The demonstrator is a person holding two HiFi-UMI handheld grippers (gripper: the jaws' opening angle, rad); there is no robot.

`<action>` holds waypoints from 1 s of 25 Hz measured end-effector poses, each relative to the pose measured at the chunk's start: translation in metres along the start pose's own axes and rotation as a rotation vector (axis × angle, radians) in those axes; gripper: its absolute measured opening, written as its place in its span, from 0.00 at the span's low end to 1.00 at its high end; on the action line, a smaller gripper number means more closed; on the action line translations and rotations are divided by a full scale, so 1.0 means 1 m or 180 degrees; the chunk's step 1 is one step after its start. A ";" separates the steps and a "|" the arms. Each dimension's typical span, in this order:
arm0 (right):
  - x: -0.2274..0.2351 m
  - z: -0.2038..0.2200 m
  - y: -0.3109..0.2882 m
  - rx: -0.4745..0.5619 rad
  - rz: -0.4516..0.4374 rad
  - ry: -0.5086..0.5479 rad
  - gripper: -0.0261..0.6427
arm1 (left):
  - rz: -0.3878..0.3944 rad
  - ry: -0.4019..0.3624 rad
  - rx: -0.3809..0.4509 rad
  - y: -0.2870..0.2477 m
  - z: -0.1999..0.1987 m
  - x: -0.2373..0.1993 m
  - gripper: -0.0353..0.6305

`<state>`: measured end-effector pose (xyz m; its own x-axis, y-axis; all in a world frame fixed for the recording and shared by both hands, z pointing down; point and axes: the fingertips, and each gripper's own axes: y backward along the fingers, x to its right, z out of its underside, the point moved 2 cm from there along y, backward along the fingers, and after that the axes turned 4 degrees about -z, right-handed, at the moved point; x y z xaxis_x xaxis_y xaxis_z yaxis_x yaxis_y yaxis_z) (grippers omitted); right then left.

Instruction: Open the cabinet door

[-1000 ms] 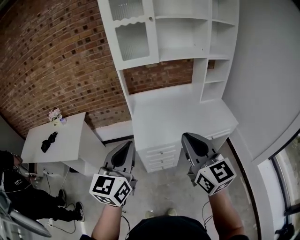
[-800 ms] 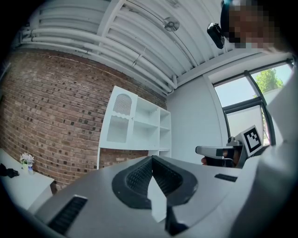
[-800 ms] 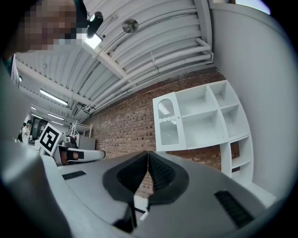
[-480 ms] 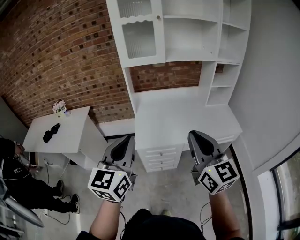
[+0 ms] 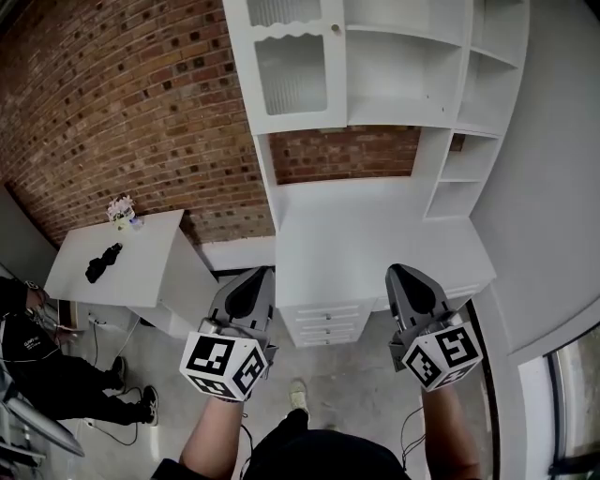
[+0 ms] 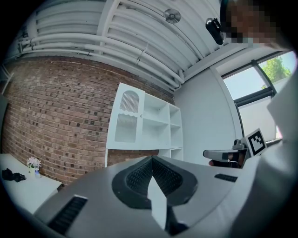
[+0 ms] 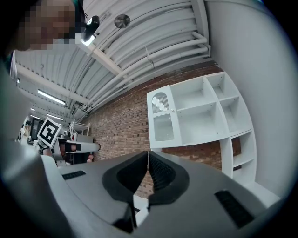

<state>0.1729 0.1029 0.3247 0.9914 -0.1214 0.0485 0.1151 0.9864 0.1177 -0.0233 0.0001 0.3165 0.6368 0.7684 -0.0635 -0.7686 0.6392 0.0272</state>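
A white cabinet unit stands against the brick wall. Its glass-panelled door (image 5: pixel 291 70) at the upper left is closed, with a small knob (image 5: pixel 337 28) on its right edge. The door (image 6: pixel 126 122) also shows in the left gripper view, and the door (image 7: pixel 163 121) in the right gripper view, far ahead of the jaws in both. My left gripper (image 5: pixel 263 272) and right gripper (image 5: pixel 397 270) are held side by side in front of the unit, well short of it and below the door. Both point level at the cabinet, shut and empty. The left gripper (image 6: pixel 151 158) and the right gripper (image 7: pixel 148 152) each show jaws meeting at the tip.
Open shelves (image 5: pixel 403 66) sit right of the door, above a white desk top (image 5: pixel 375 234) with drawers (image 5: pixel 328 323). A low white table (image 5: pixel 141 272) at left carries a black object (image 5: pixel 103 262) and a small flower pot (image 5: pixel 120 208). A person (image 5: pixel 37 366) stands at far left. A grey wall (image 5: pixel 562 187) closes the right.
Both grippers and the head have moved forward toward the cabinet unit; it looks nearer and sits further right in the head view. Both grippers stay shut.
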 end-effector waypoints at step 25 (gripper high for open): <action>0.063 0.026 -0.239 -0.0122 0.0251 0.0149 0.16 | 0.0273 0.0012 -0.0008 -0.192 0.005 -0.173 0.06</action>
<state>0.2062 -0.1435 0.3253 0.9992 -0.0387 0.0095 0.0379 0.9963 0.0774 0.0143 -0.2548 0.3272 0.5682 0.8203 -0.0649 -0.8205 0.5708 0.0303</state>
